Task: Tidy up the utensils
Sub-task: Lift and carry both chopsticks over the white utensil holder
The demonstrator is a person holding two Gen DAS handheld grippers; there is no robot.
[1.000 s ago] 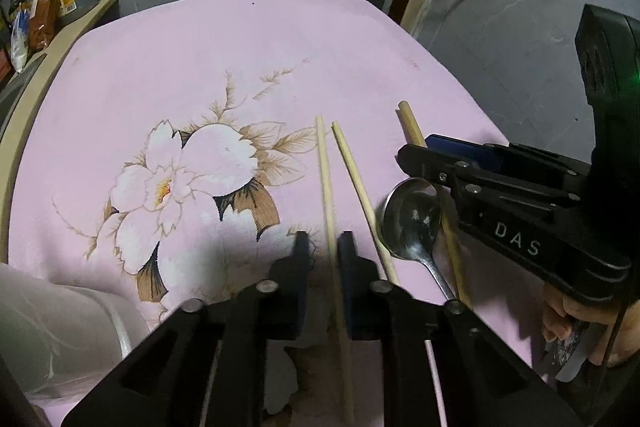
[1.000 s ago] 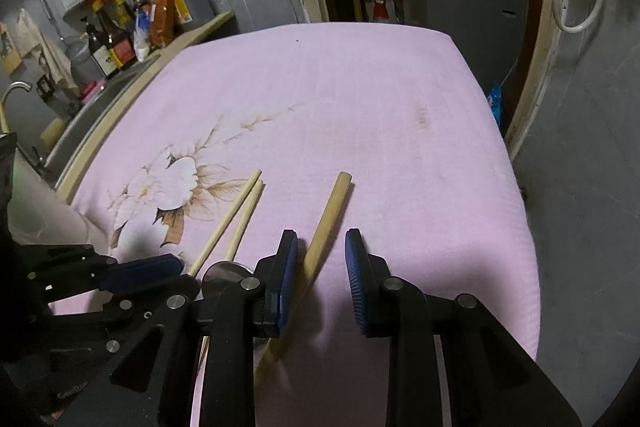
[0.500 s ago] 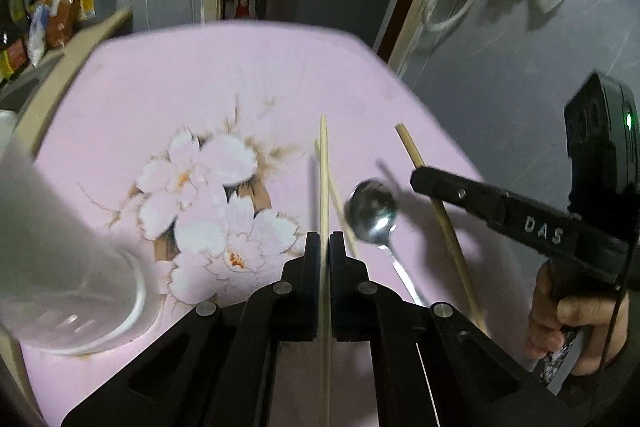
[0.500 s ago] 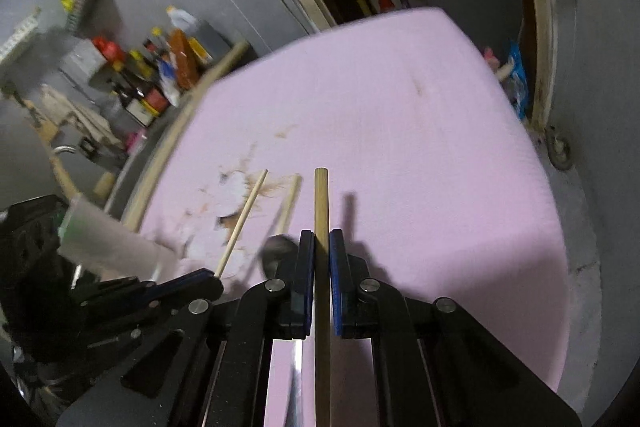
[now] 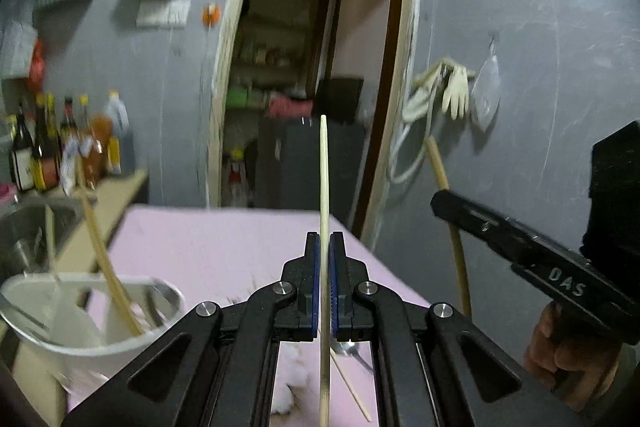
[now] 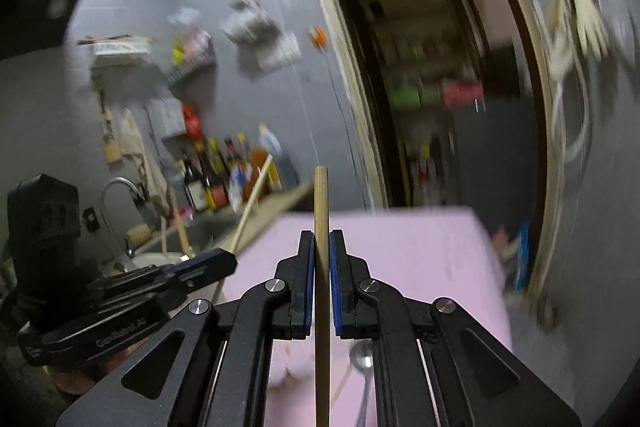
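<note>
My left gripper [image 5: 324, 239] is shut on a thin pale chopstick [image 5: 324, 179], held upright above the pink cloth [image 5: 224, 243]. My right gripper [image 6: 320, 239] is shut on a thicker wooden stick [image 6: 321, 203], also upright; it shows in the left wrist view [image 5: 440, 171] at the right. A white cup [image 5: 92, 311] at lower left holds a wooden utensil [image 5: 106, 259]. A second chopstick [image 5: 352, 393] and a metal spoon [image 5: 352, 349] lie on the cloth below the grippers. The spoon also shows in the right wrist view [image 6: 362, 357].
A sink [image 5: 28, 231] and a counter with bottles [image 5: 64, 143] stand at the left. A doorway [image 5: 312, 87] opens behind the table. Gloves and a hose [image 5: 444, 95] hang on the right wall.
Both grippers closed on their sticks and lifted them off the cloth, tilting up to near vertical. The cup has come into the left wrist view at lower left.
</note>
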